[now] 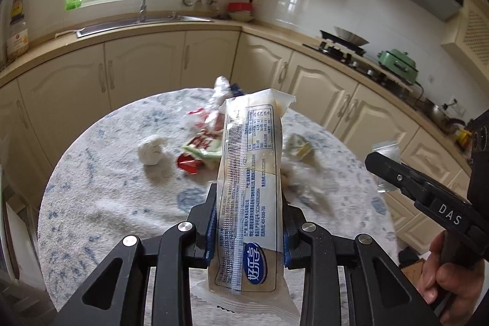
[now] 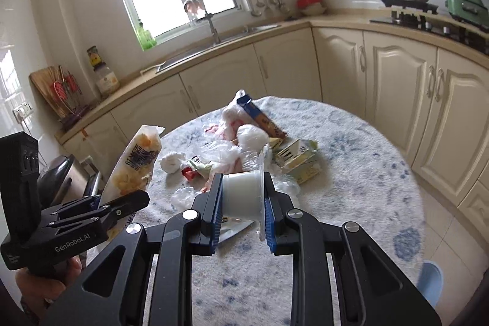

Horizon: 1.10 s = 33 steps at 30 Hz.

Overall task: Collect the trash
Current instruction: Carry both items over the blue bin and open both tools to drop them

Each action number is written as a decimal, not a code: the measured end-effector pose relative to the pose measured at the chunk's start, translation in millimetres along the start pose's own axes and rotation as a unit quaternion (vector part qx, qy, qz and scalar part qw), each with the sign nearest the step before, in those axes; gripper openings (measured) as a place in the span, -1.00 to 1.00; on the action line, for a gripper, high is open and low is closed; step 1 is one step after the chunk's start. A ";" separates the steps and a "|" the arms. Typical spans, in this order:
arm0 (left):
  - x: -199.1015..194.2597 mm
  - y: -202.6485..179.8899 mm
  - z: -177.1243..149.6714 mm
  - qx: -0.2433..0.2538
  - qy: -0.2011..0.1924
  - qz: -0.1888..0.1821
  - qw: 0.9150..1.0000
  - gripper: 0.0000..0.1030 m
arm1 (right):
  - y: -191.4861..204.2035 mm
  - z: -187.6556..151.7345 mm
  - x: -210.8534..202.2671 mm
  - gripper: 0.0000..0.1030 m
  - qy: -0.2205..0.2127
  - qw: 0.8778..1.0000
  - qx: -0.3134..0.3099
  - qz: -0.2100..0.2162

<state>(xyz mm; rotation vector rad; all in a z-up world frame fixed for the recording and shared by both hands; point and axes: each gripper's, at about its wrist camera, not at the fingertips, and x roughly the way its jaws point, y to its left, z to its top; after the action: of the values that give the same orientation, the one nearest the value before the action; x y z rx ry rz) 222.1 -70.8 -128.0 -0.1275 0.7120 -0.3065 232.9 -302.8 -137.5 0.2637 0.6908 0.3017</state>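
My left gripper (image 1: 249,203) is shut on a clear printed snack bag (image 1: 250,155) that stands upright between its blue pads, above the round table (image 1: 101,203). In the right wrist view that gripper (image 2: 128,199) holds the bag (image 2: 137,161) at the left. My right gripper (image 2: 243,185) is shut on a small white plastic cup (image 2: 243,197) lying on its side, its torn lid hanging below. On the cloth beyond lie a crumpled tissue (image 2: 172,162), red and green wrappers (image 1: 201,145), a yellow-green carton (image 2: 299,161), a blue and orange box (image 2: 259,118) and white plastic bags (image 2: 250,136).
Cream cabinets (image 2: 397,87) run round the far side under a counter with a sink (image 2: 220,38) and a stove (image 2: 428,17). A steel lidded bin (image 2: 64,176) stands left of the table. A pale blue stool (image 2: 431,283) is at the lower right. A hand (image 1: 443,274) grips the right handle.
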 end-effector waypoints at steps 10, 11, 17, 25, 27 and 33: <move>0.0 -99.4 4.0 0.060 0.001 -0.077 0.995 -0.46 | -70.3 -11.2 -82.5 -0.56 -0.040 0.996 0.040 -0.074; 2.4 -111.0 3.5 0.067 0.005 -0.085 0.994 -0.46 | -82.5 -14.4 -91.5 -0.56 -0.042 0.994 0.046 -0.088; 26.1 -193.9 -0.1 0.116 0.028 -0.141 0.983 -0.46 | -162.0 -40.0 -143.4 -0.56 -0.051 0.980 0.101 -0.164; 90.4 -292.1 -23.9 0.170 0.094 -0.196 0.961 -0.46 | -269.1 -86.5 -193.3 -0.56 -0.049 0.953 0.182 -0.238; 116.5 -313.5 -31.8 0.179 0.122 -0.200 0.956 -0.46 | -295.6 -100.9 -192.5 -0.56 -0.039 0.947 0.203 -0.247; 204.1 -368.6 -57.7 0.203 0.211 -0.192 0.937 -0.46 | -363.5 -147.9 -166.7 -0.56 0.005 0.930 0.270 -0.251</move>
<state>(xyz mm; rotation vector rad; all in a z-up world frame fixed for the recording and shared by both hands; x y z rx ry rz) 244.1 -485.9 -217.9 0.2048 1.0333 -0.8672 80.9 -677.7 -272.0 0.5947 0.8180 -0.3884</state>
